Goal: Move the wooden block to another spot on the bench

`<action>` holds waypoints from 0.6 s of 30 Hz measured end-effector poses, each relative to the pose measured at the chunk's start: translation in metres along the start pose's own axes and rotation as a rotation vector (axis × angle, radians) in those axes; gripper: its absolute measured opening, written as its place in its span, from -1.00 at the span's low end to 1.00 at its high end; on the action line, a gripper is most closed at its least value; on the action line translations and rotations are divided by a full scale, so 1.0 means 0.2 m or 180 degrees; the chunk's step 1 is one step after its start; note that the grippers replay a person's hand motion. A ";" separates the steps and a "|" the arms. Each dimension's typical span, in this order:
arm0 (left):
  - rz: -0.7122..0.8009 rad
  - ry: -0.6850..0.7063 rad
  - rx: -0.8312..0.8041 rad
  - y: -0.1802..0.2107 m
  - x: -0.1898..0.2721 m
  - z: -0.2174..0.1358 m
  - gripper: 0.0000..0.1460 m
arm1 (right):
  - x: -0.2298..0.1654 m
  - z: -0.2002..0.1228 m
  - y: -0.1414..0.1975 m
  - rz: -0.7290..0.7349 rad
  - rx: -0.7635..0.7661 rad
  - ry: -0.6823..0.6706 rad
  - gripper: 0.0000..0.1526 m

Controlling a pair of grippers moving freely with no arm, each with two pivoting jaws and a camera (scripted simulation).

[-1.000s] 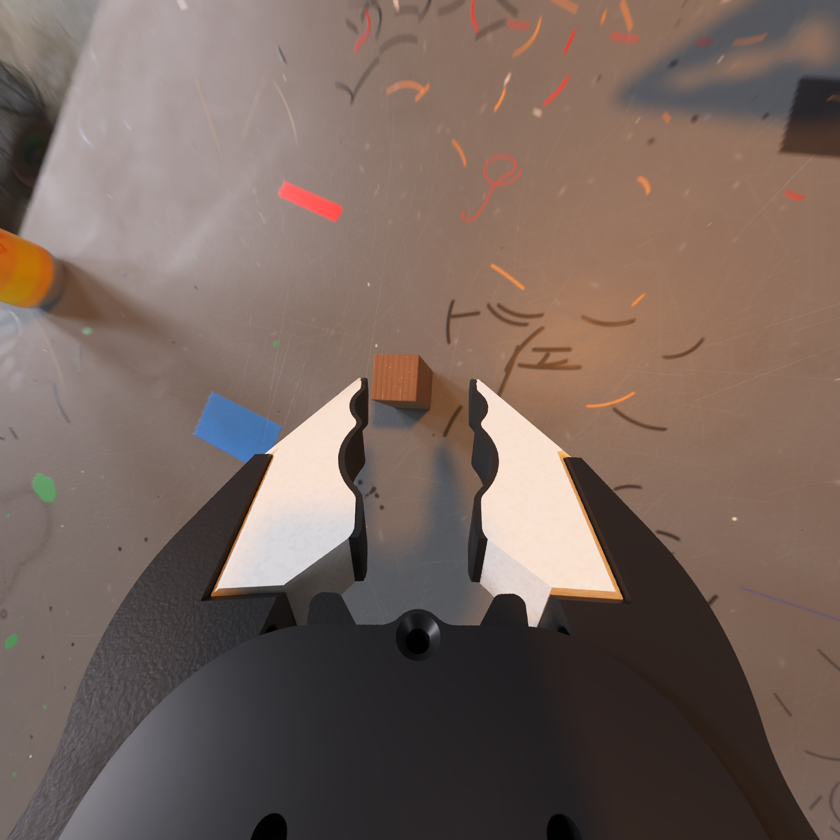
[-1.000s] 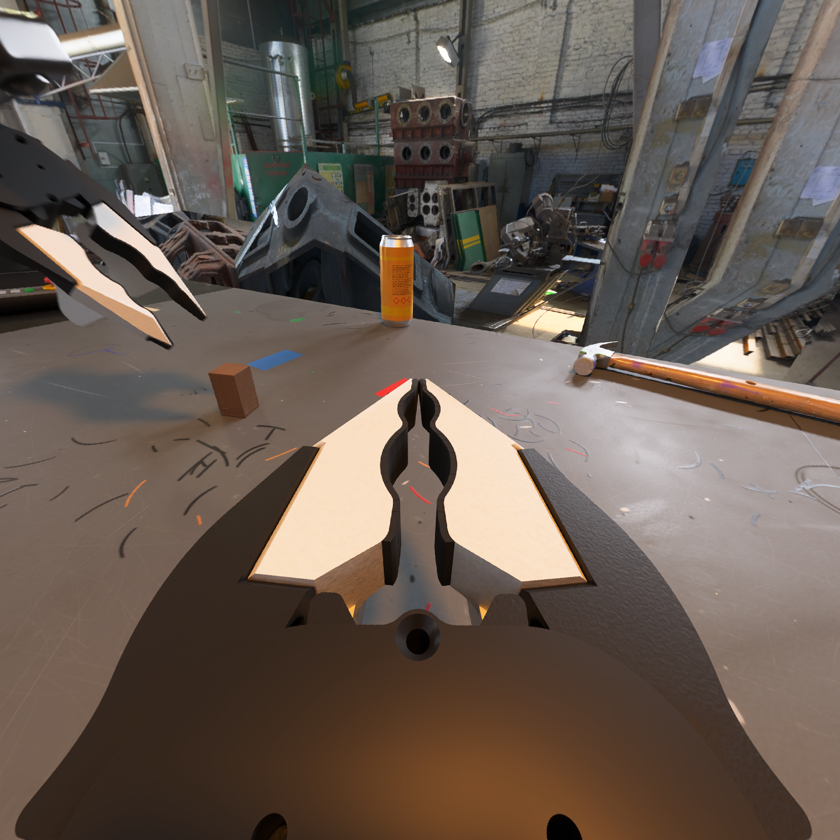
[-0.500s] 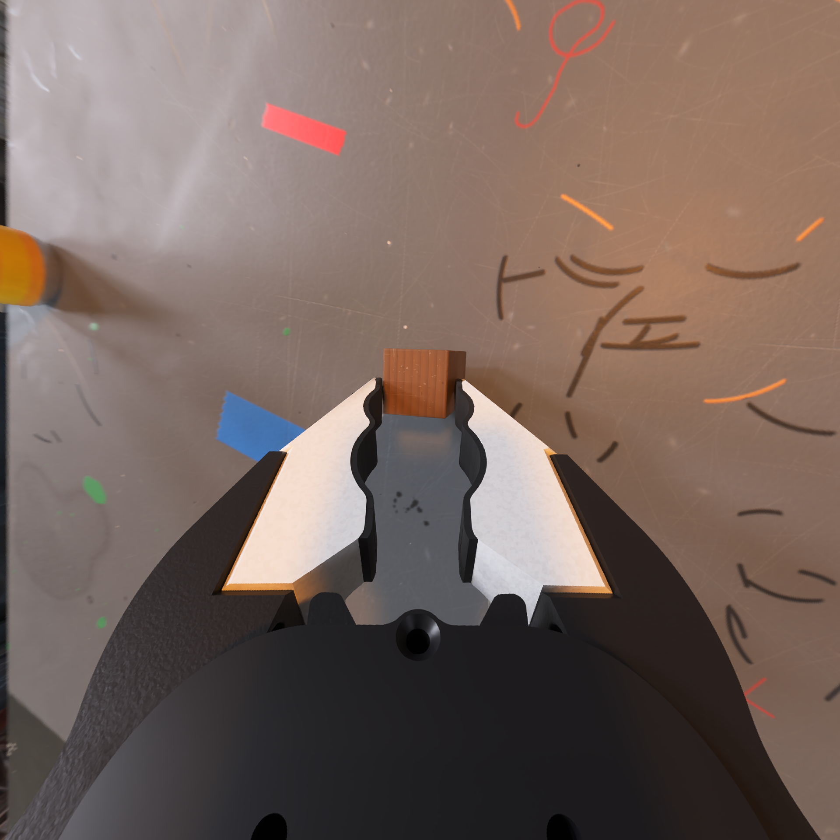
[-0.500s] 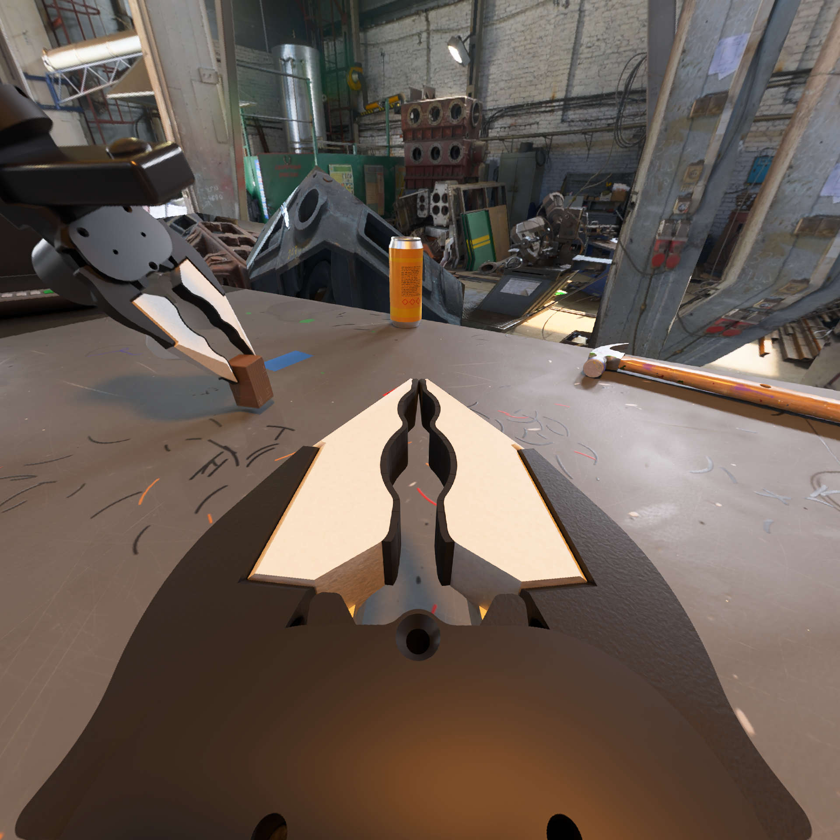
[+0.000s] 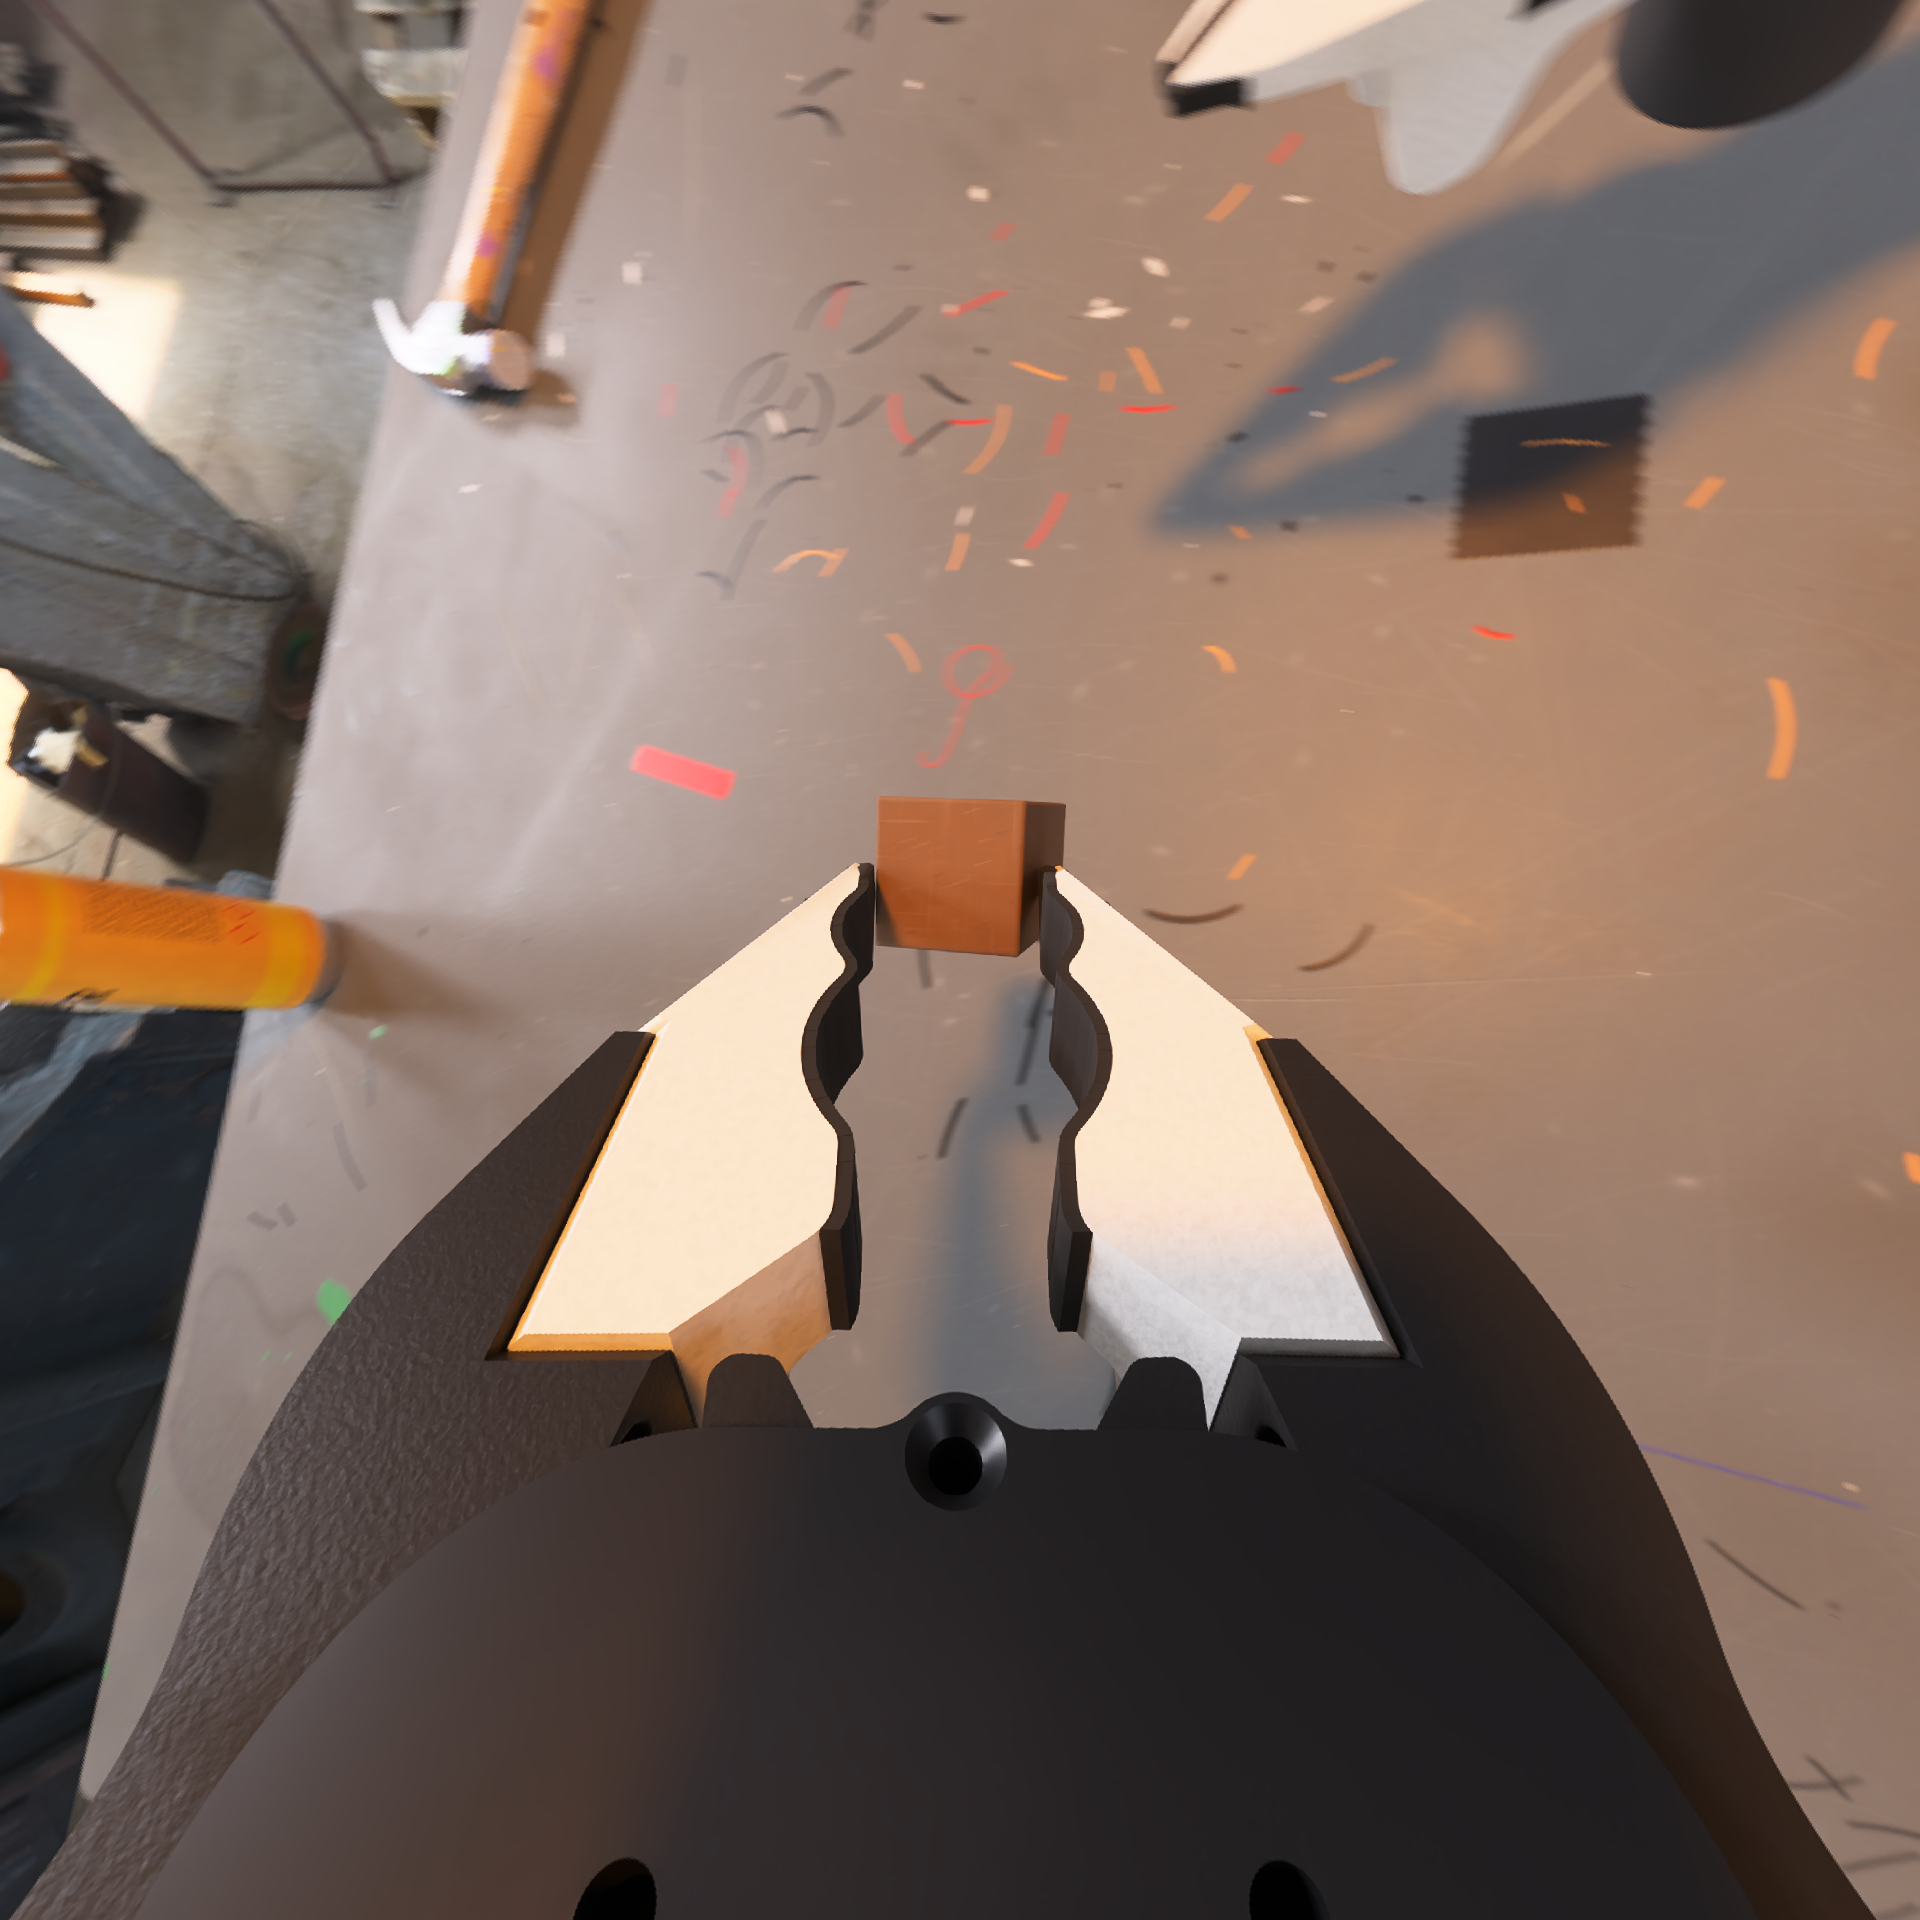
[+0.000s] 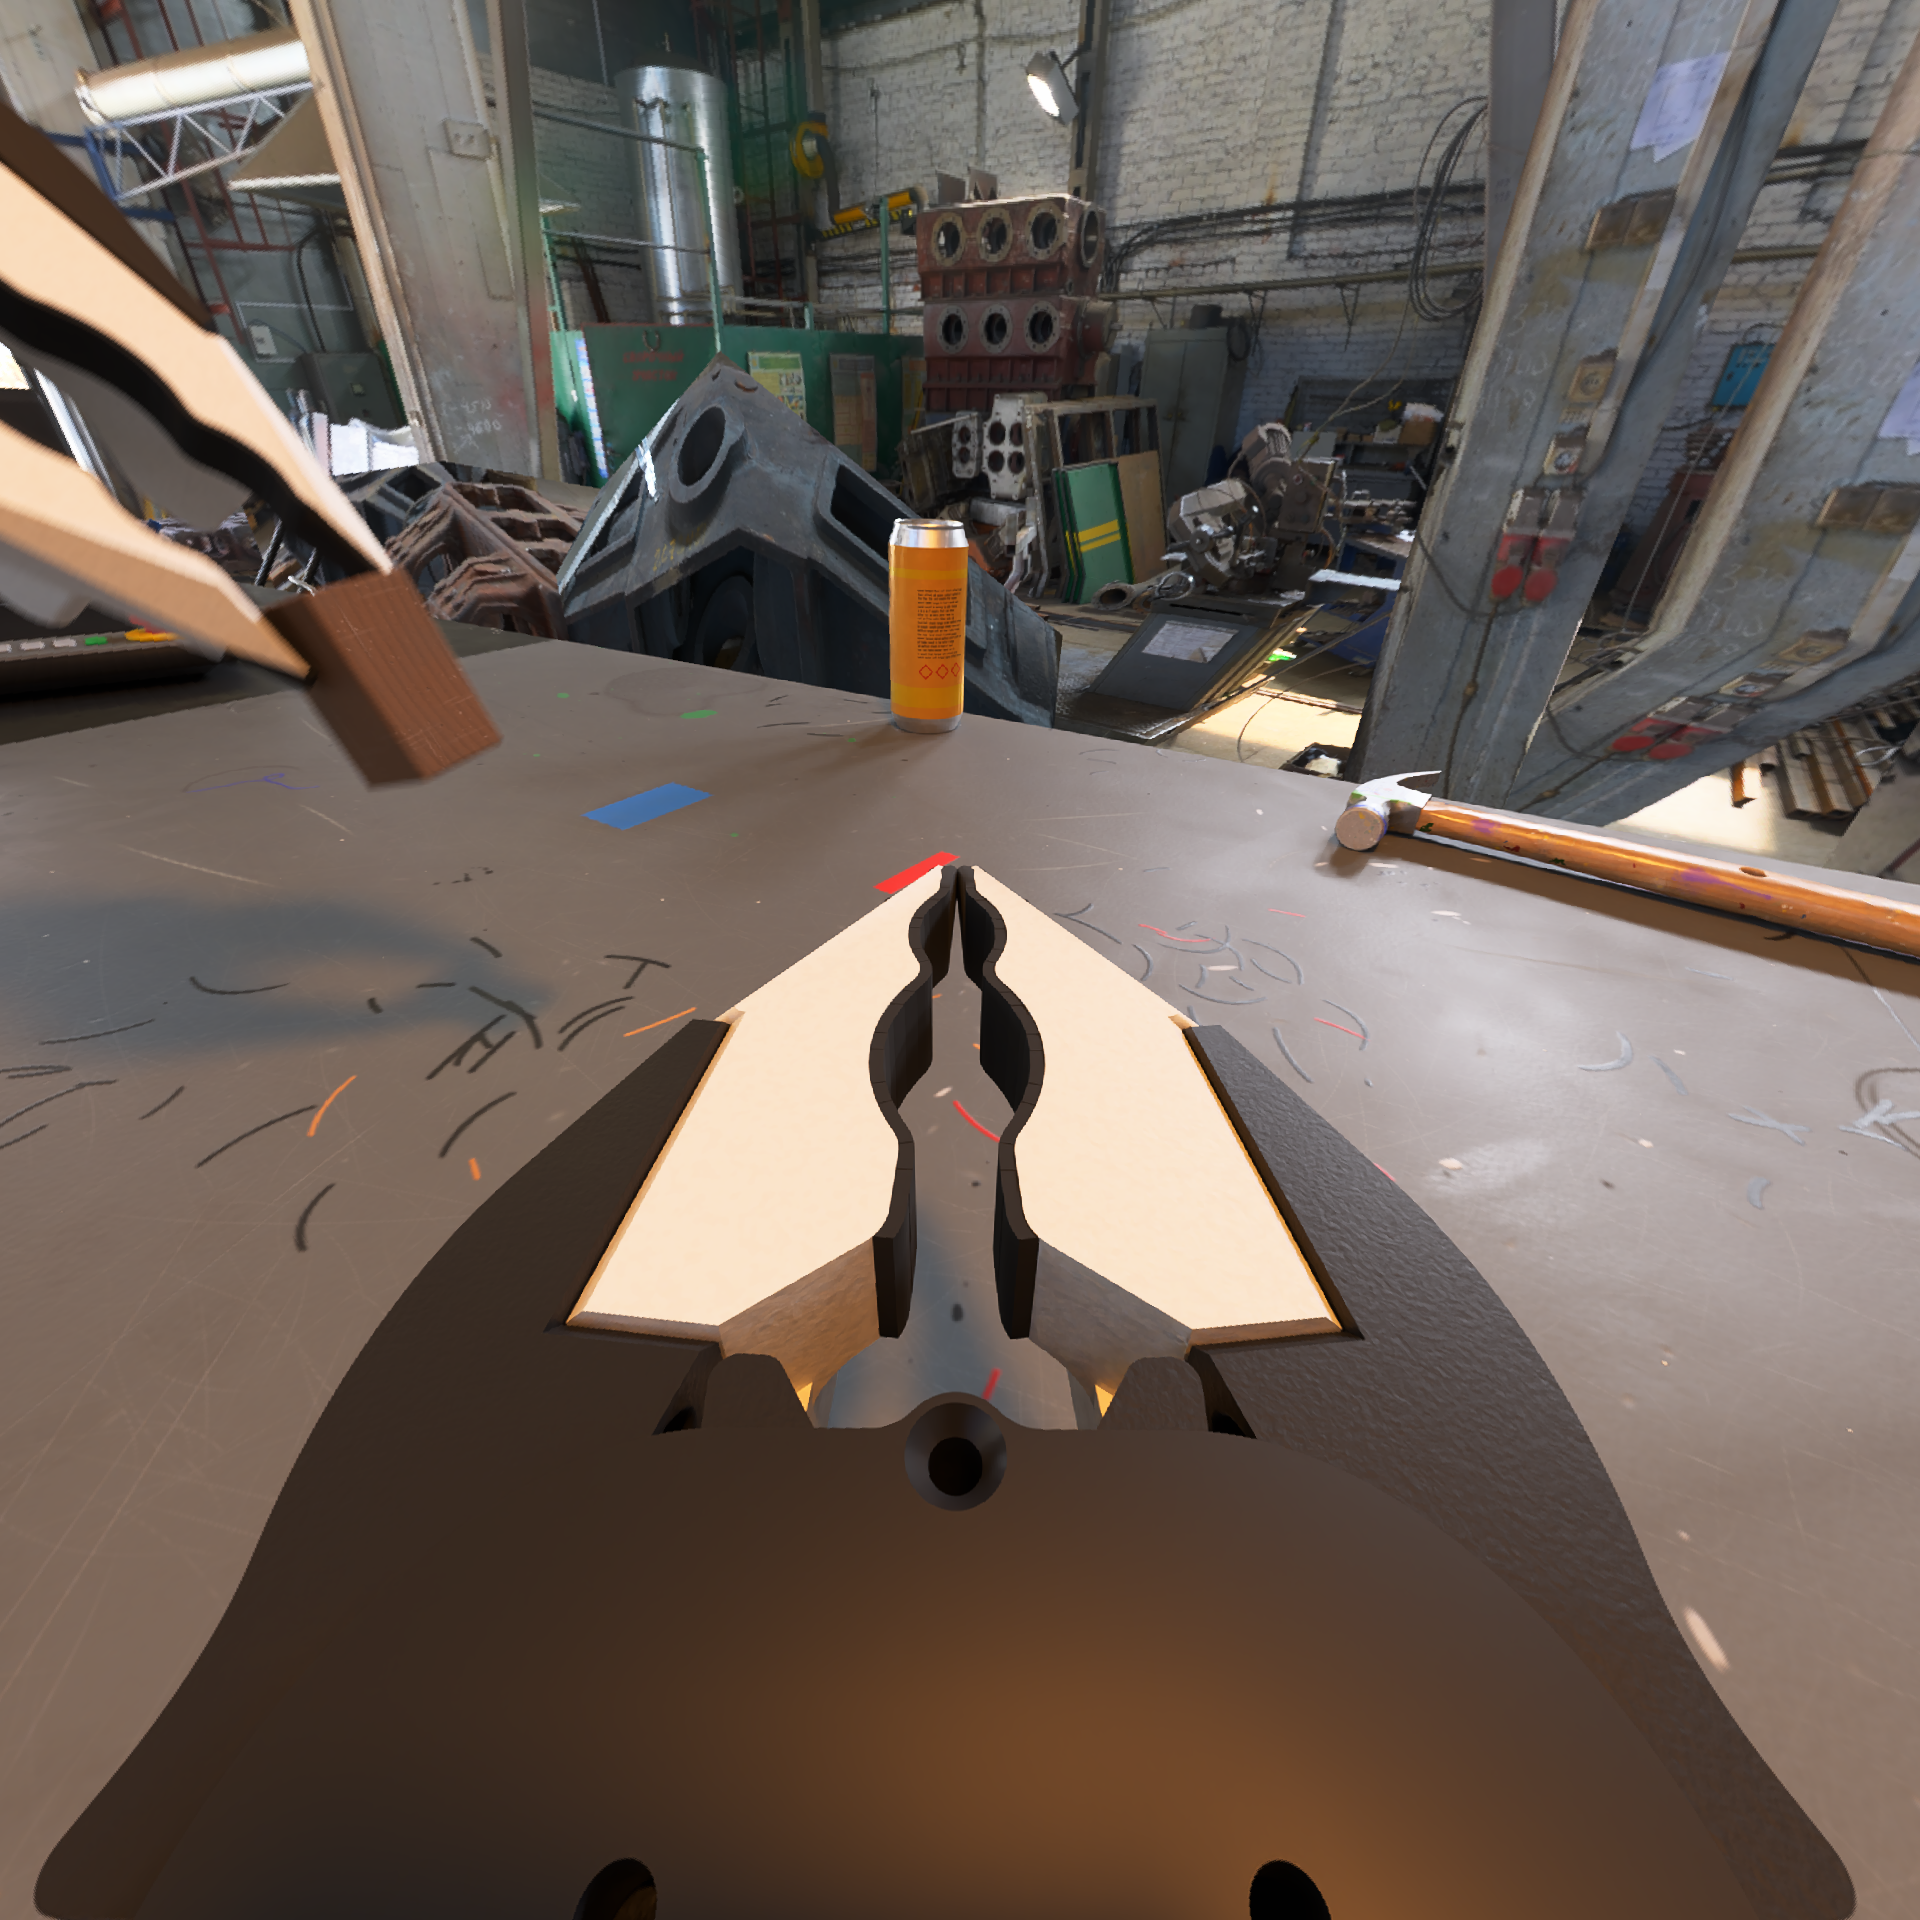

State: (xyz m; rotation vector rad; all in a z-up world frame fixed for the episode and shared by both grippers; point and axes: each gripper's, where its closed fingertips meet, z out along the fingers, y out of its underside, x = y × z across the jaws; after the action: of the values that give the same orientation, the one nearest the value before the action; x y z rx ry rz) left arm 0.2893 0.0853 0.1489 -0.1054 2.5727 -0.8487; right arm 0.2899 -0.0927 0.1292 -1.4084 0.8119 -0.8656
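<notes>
The small brown wooden block (image 5: 961, 873) is clamped between the fingertips of my left gripper (image 5: 956, 899) and hangs well above the grey bench (image 5: 1455, 1039). In the right wrist view the block (image 6: 390, 675) is in the air at the upper left, tilted, held by the left gripper's fingers (image 6: 156, 561). My right gripper (image 6: 956, 883) is shut and empty, low over the middle of the bench. Its fingers also show at the top right of the left wrist view (image 5: 1382, 62).
An orange can (image 6: 928, 623) stands at the far bench edge; it also shows in the left wrist view (image 5: 156, 956). A hammer (image 6: 1621, 857) lies at the right edge. Blue tape (image 6: 646, 805) and red tape (image 5: 683, 771) are stuck on the scribbled bench top.
My left gripper closed on the block on the bench, then lifted it high and toward the right gripper. The right gripper has stayed shut and almost still.
</notes>
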 end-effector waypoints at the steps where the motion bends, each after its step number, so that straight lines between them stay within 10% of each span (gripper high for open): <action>1: 0.0052 0.0084 -0.0037 -0.01 0.07 0.02 -0.57 | 0.00 0.00 0.00 0.0000 0.0003 0.0002 -1.00; 18: -0.0114 0.0569 -0.0074 0.11 0.50 0.41 -0.58 | 0.01 0.00 -0.01 -0.0006 0.0017 0.0017 -1.00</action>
State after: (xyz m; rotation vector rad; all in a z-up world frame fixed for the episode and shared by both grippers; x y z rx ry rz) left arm 0.2352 0.0374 0.0401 -0.0862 2.7551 -0.8776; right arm 0.2898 -0.0939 0.1311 -1.4027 0.8120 -0.8729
